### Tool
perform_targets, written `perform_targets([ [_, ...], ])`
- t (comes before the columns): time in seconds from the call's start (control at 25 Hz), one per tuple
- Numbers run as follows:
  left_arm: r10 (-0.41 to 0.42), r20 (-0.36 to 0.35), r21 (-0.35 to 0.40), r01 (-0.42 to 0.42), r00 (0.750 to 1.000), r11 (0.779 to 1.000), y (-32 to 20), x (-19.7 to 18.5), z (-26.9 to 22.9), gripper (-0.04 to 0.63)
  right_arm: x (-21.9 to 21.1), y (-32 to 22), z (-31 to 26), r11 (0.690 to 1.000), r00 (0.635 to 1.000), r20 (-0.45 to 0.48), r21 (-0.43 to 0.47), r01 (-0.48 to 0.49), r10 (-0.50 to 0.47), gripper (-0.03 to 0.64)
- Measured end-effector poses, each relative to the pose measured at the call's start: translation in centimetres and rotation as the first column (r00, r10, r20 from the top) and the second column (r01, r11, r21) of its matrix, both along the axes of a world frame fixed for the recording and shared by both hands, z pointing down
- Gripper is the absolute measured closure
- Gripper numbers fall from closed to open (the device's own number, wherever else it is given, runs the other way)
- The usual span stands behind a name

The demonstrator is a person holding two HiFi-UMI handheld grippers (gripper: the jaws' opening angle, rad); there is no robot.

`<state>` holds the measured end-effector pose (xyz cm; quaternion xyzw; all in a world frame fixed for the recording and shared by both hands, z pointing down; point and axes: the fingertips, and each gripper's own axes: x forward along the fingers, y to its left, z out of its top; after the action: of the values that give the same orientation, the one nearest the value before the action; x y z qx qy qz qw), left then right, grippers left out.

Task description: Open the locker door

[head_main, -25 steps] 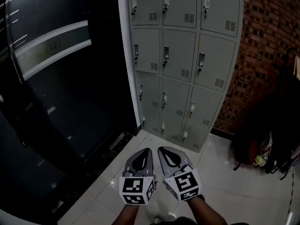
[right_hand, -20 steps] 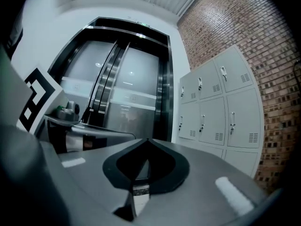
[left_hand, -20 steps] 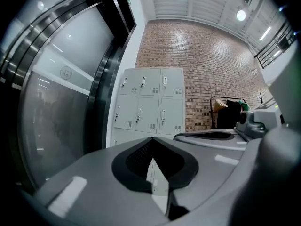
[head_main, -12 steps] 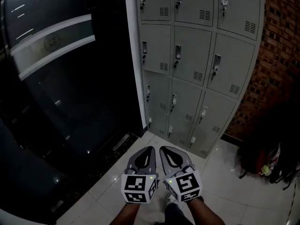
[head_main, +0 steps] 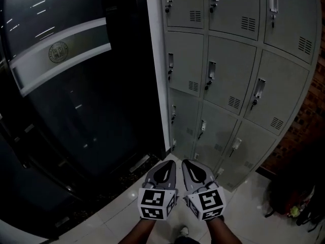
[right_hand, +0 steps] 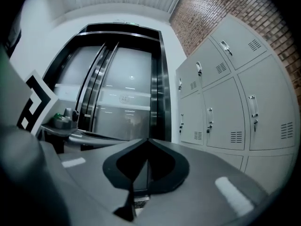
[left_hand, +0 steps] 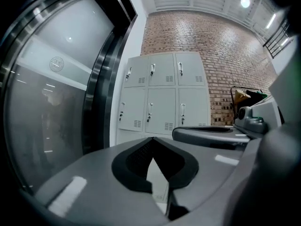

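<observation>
A bank of grey lockers (head_main: 231,70) stands ahead and to the right, every door closed, each with a small handle (head_main: 211,70) on its left side. Both grippers are held low in the head view, side by side and well short of the lockers. My left gripper (head_main: 170,162) is shut with nothing in it. Beside it, my right gripper (head_main: 185,161) is also shut and empty. In the left gripper view the lockers (left_hand: 162,95) lie straight beyond the closed tips (left_hand: 151,138). In the right gripper view the lockers (right_hand: 225,112) fill the right side, past the closed tips (right_hand: 148,139).
A dark glass door with a pale band (head_main: 66,85) takes up the left, framed by a black metal post (head_main: 152,75) against the lockers. A brick wall (head_main: 304,131) and dark bags (head_main: 294,202) are at the lower right. The floor is pale tile (head_main: 244,217).
The lockers have grown larger and slid right and down in the head view as the person came closer. Both grippers stay shut and side by side.
</observation>
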<state>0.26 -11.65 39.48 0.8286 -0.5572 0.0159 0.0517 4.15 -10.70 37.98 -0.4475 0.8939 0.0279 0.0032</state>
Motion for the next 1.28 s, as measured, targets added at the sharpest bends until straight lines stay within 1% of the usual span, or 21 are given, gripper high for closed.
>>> perform_targets([
  [0.16, -0.004, 0.025, 0.002, 0.004, 1.000, 1.000, -4.0, 1.6, -0.5, 0.591, 1.8, -4.1, -0.7, 1.000, 1.000, 0.017, 0.006, 0.006, -0.006, 0.617],
  [0.28, -0.018, 0.024, 0.013, 0.018, 1.000, 1.000, -6.4, 1.8, -1.2, 0.591, 2.1, -6.6, -1.1, 1.000, 1.000, 0.023, 0.016, 0.019, -0.020, 0.617],
  [0.52, -0.043, 0.012, 0.010, 0.043, 0.999, 0.999, -9.7, 1.8, -1.1, 0.591, 2.0, -10.3, -1.7, 0.998, 0.998, 0.018, 0.035, 0.051, -0.052, 0.617],
  [0.68, -0.062, 0.000, 0.016, 0.062, 0.998, 0.998, -11.8, 0.7, -0.7, 0.591, 1.4, -12.8, -1.2, 0.998, 0.998, 0.012, 0.035, 0.061, -0.061, 0.617],
  [0.84, -0.074, -0.016, 0.014, 0.074, 0.997, 0.997, -14.9, -0.4, -0.3, 0.591, 0.5, -15.8, -0.9, 0.997, 0.998, -0.006, 0.036, 0.067, -0.067, 0.617],
  [1.08, -0.055, -0.030, 0.032, 0.056, 0.998, 0.998, -21.6, -1.9, -1.1, 0.591, -1.5, -22.2, -1.2, 0.997, 0.998, -0.022, 0.044, 0.064, -0.063, 0.617],
  [1.28, -0.029, -0.035, 0.030, 0.030, 0.999, 0.999, -27.7, -3.9, -1.8, 0.591, -3.9, -28.3, -1.9, 0.998, 0.998, -0.031, 0.040, 0.051, -0.050, 0.617],
])
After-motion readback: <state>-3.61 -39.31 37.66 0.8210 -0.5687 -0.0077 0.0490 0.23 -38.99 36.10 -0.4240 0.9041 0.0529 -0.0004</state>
